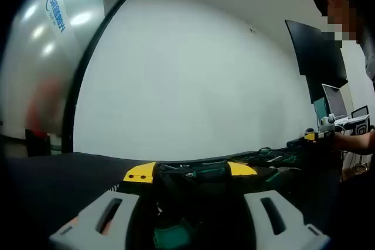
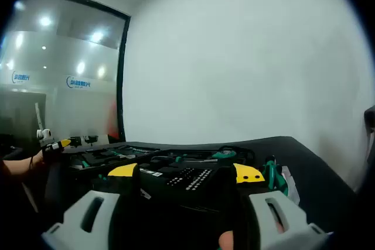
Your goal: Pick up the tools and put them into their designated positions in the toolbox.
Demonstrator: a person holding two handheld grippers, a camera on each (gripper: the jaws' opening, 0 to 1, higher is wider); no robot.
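Note:
In the left gripper view, a black toolbox (image 1: 193, 177) with two yellow latches (image 1: 139, 174) lies just beyond my left gripper (image 1: 190, 221). That gripper is open, its grey fingers (image 1: 99, 221) standing wide apart with nothing between them. Green-handled tools (image 1: 176, 232) show low inside the box. In the right gripper view, the toolbox (image 2: 187, 180) with its yellow latches (image 2: 249, 174) sits in front of my right gripper (image 2: 181, 221), which is also open and holds nothing. Green-handled tools (image 2: 272, 175) stick up at the box's right side.
The black table (image 1: 58, 174) runs to a white wall. A person stands at the right, one hand (image 1: 319, 137) holding a yellow-and-black device, near a dark monitor (image 1: 316, 57) and a laptop (image 1: 337, 100). A hand with a similar device (image 2: 53, 144) is at the left of the right gripper view.

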